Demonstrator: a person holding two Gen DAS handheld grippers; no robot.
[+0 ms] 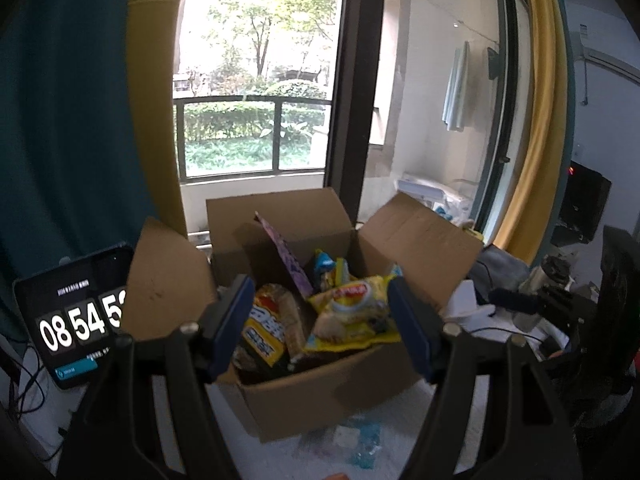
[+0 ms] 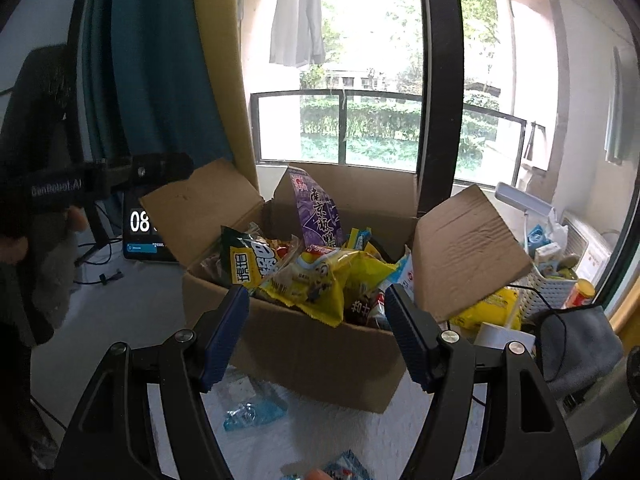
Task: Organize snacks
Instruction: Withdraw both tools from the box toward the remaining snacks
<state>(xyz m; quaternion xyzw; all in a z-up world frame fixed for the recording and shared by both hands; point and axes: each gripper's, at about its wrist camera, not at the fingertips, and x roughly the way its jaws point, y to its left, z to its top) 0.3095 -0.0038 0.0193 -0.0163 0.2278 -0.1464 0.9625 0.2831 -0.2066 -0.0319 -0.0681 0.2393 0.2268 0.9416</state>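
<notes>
An open cardboard box [image 1: 320,396] stands on a white table, flaps up, full of snack packets; it also shows in the right wrist view [image 2: 312,352]. On top lie a yellow Minion packet [image 1: 352,316] [image 2: 316,276], a dark packet with a yellow label [image 1: 266,328] [image 2: 248,264] and a purple packet [image 1: 288,256] [image 2: 320,212] standing upright. My left gripper [image 1: 320,292] is open and empty, in front of the box at its rim. My right gripper [image 2: 316,300] is open and empty, just before the box's near wall.
A tablet clock [image 1: 72,320] stands left of the box. Blue wrapped snacks [image 2: 252,412] lie on the table before the box. A white basket [image 2: 548,288] with packets, a yellow packet [image 2: 488,312] and a grey cloth [image 2: 576,344] sit to the right. A window is behind.
</notes>
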